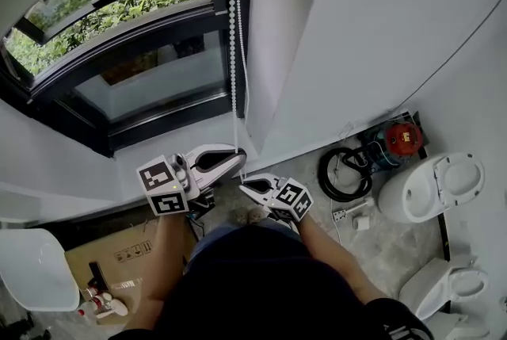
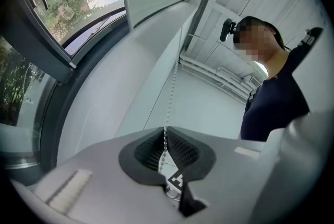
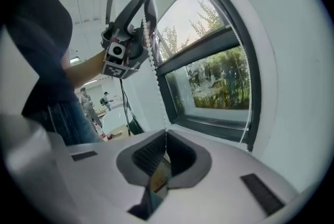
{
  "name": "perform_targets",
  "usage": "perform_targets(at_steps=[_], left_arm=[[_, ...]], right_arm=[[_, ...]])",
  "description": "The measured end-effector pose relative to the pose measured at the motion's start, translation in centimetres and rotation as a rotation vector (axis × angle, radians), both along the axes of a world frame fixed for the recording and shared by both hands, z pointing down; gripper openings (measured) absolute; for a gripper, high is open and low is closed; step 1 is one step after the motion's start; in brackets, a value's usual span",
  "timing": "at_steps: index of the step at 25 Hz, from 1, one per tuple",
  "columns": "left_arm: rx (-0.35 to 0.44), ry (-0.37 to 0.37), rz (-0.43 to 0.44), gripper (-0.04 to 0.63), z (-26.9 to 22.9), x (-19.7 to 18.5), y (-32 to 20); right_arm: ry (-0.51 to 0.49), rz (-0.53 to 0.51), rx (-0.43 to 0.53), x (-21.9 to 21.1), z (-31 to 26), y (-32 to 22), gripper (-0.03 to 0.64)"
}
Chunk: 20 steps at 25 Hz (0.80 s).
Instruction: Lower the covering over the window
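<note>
L gripper jaws pinched nearly together on the bead chain; the strand runs up out of the pads, taut. R gripper jaws fully closed on the same chain, just below the L gripper, so both sit stacked on one strand. That reads as a hand-over-hand pull w/ two grips so it can't slip.

In head view the L gripper and R gripper sit close together in front of the person's waist, tips toward the wall. The chain hangs down the R edge of the window to reach them.

Glass looks bare, greenery visible outside. Can't make out the covering itself in any view, so prob. rolled up near the top and most of the lowering not yet done.
</note>
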State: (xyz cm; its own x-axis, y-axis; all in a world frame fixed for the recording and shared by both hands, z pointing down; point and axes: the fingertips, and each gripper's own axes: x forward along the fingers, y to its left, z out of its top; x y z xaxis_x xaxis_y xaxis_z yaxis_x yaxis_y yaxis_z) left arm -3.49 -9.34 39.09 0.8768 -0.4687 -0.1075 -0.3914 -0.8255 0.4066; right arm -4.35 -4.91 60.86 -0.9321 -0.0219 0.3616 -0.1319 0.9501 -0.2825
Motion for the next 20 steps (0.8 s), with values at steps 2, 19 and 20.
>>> perform_targets(at_steps=[2, 19, 20], left_arm=[[-0.004, -0.021, 0.023, 0.023, 1.2, 0.0, 0.3], [-0.143, -0.051, 0.122, 0.023, 11.0, 0.2, 2.2], [-0.147, -0.043, 0.124, 0.023, 11.2, 0.1, 2.2]], right_arm=[[0.020, 0.012, 0.006, -0.2, 1.1, 0.4, 0.014], [-0.002, 0.119, 0.033, -1.1, 1.3, -0.1, 0.014], [-0.011, 0.125, 0.036, -1.1, 0.9, -0.2, 0.014]])
